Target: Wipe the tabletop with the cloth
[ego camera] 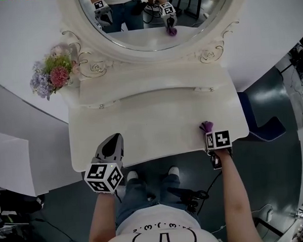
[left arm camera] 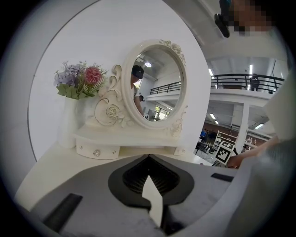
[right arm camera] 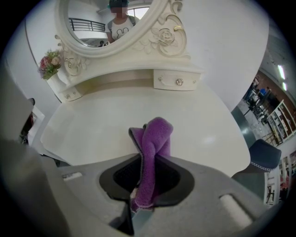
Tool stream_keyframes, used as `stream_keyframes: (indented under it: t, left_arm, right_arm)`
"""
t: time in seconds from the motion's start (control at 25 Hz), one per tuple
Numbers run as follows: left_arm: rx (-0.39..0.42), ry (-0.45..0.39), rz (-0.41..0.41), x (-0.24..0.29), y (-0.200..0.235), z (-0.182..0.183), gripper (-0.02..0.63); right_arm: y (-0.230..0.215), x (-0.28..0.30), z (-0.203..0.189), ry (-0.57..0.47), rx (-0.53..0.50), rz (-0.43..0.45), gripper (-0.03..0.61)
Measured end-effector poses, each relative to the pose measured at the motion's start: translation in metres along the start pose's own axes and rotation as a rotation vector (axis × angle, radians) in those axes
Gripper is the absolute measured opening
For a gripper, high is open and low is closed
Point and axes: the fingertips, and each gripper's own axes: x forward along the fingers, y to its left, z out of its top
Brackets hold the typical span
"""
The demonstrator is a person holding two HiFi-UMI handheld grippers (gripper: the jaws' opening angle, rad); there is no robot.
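Right gripper (ego camera: 211, 136) is clamped on the purple cloth (right arm camera: 155, 139). The cloth is bunched and sticks out past the jaws, over the near right part of the tabletop (ego camera: 157, 128). Can't tell if it touches the top. Left gripper (ego camera: 114, 140) has jaws together with nothing between them, over the near left edge. Mirror (ego camera: 151, 17) is at the far side, flowers (ego camera: 53, 75) far left.
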Motion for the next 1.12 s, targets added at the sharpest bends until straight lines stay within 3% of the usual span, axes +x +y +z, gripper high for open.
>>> stream_keyframes:
  t: [0.2, 0.48, 0.84, 1.12]
  left_arm:
    - [0.002, 0.003, 0.003, -0.008, 0.023, 0.002, -0.003]
    - [0.104, 0.037, 0.023, -0.015, 0.041, 0.002, -0.003]
    - [0.085, 0.036, 0.036, -0.028, 0.070, 0.001, -0.003]
    - [0.057, 0.015, 0.043, -0.040, 0.089, 0.003, -0.003]
  right_arm:
    - [0.031, 0.002, 0.003, 0.003, -0.016, -0.005, 0.067]
    - [0.067, 0.002, 0.004, 0.008, -0.021, -0.005, 0.067]
    - [0.123, 0.004, 0.006, 0.029, -0.069, 0.023, 0.068]
    - [0.174, 0.005, 0.008, 0.041, -0.051, 0.110, 0.069]
